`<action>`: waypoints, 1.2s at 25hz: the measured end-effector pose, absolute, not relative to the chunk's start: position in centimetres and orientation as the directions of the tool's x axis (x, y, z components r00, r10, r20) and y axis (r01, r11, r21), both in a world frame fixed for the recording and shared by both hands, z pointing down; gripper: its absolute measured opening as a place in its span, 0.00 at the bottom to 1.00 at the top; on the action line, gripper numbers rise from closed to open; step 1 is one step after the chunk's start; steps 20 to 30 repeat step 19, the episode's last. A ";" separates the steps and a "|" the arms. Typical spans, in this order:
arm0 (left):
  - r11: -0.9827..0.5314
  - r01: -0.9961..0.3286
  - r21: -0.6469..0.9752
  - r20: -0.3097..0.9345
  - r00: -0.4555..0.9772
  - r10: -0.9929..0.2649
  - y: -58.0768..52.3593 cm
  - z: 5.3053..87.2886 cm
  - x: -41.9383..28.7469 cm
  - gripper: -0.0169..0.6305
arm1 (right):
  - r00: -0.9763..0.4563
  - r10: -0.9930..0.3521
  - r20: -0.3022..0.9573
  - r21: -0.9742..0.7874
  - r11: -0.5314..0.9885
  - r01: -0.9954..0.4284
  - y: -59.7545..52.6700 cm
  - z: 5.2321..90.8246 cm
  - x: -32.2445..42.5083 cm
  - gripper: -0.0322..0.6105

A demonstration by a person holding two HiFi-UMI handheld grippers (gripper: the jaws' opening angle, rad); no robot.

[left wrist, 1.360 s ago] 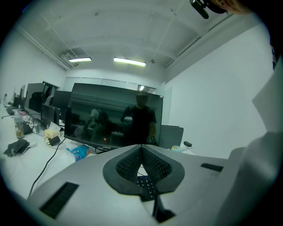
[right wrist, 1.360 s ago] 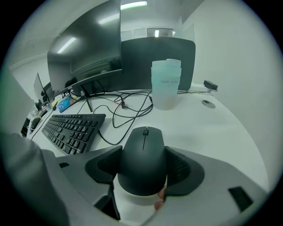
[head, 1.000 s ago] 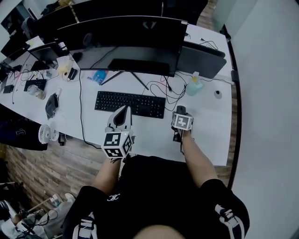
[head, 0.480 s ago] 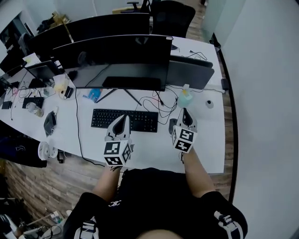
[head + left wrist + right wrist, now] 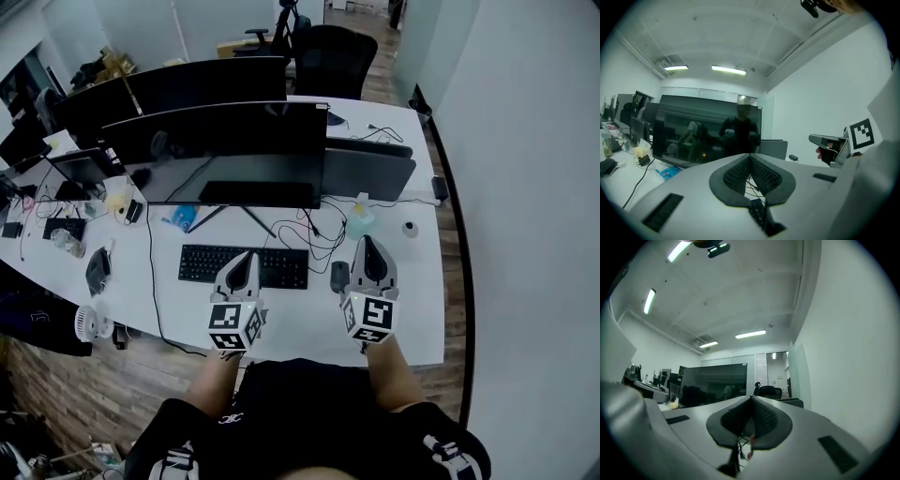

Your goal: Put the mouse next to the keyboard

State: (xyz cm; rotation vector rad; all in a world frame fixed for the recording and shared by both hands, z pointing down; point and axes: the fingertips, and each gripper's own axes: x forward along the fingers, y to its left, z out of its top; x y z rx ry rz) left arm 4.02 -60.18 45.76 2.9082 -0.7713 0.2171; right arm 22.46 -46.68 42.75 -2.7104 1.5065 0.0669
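Note:
A dark mouse (image 5: pixel 339 277) lies on the white desk (image 5: pixel 412 309), just right of the black keyboard (image 5: pixel 211 263), with nothing touching it. My right gripper (image 5: pixel 367 242) hovers above the desk right of the mouse, jaws shut and empty. In the right gripper view its pads (image 5: pixel 761 416) meet with nothing between them. My left gripper (image 5: pixel 248 255) hangs over the keyboard's right half, also shut and empty. A strip of the keyboard (image 5: pixel 758 213) shows below its closed tips (image 5: pixel 750 157) in the left gripper view, and the right gripper (image 5: pixel 834 144) shows at the right.
Dark monitors (image 5: pixel 220 150) stand behind the keyboard, with tangled cables (image 5: pixel 314 234) and a green bottle (image 5: pixel 361 217) by the stand. A small fan (image 5: pixel 89 323) and clutter sit at the desk's left end. A white wall runs along the right.
The right gripper came up off the mouse, drew back toward me and shut its jaws. The mouse stays on the desk beside the keyboard. The head view has risen.

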 end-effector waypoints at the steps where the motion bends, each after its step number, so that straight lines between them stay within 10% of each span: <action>1: -0.863 -0.498 0.082 0.171 0.860 -0.480 -60.2 45.7 4.2 0.05 | 0.526 -0.849 -0.054 -0.019 -0.525 -0.851 -46.8 42.8 22.5 0.07; 30: -0.868 -0.491 0.074 0.158 0.865 -0.476 -59.4 45.1 4.4 0.05 | 0.497 -0.865 -0.061 -0.024 -0.497 -0.867 -47.0 42.8 21.7 0.07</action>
